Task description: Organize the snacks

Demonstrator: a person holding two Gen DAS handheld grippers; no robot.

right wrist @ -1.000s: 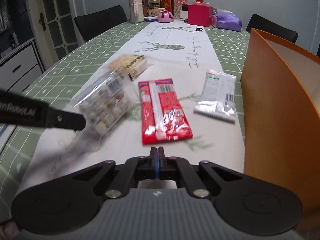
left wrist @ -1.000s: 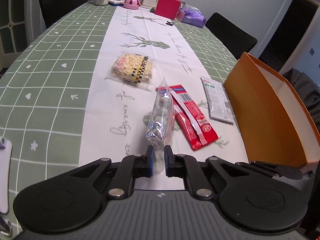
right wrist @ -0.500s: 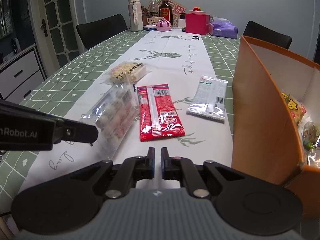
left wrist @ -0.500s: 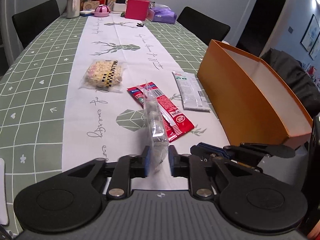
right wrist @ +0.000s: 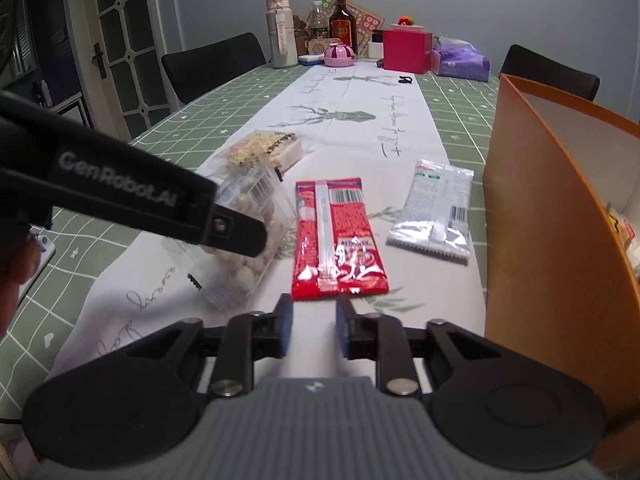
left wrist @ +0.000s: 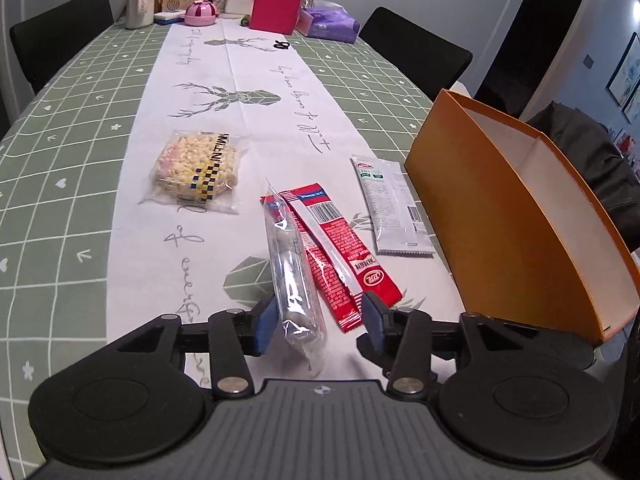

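My left gripper (left wrist: pixel 318 316) is open. A clear bag of small white balls (left wrist: pixel 290 276) stands on edge between its jaws, leaning on the left pad (left wrist: pixel 266 316). In the right wrist view the same bag (right wrist: pixel 244 224) lies partly behind the left gripper's finger (right wrist: pixel 236 236). My right gripper (right wrist: pixel 314 328) is open and empty, just short of a red snack packet (right wrist: pixel 336 236), which also shows in the left wrist view (left wrist: pixel 336 256). A white-silver packet (right wrist: pixel 434 208) lies right of it. A popcorn bar bag (left wrist: pixel 196 166) lies farther back. The orange box (right wrist: pixel 532 216) holds some snacks.
The long table has a green checked cloth (left wrist: pixel 60 152) and a white runner (left wrist: pixel 244 92). At its far end stand bottles (right wrist: pixel 342 26), a pink box (right wrist: pixel 406 50) and a purple pack (right wrist: pixel 460 60). Black chairs (right wrist: pixel 216 66) stand around it.
My left gripper has opened and let go of the clear bag, which now stands loose between the jaws. My right gripper has opened from nearly shut.
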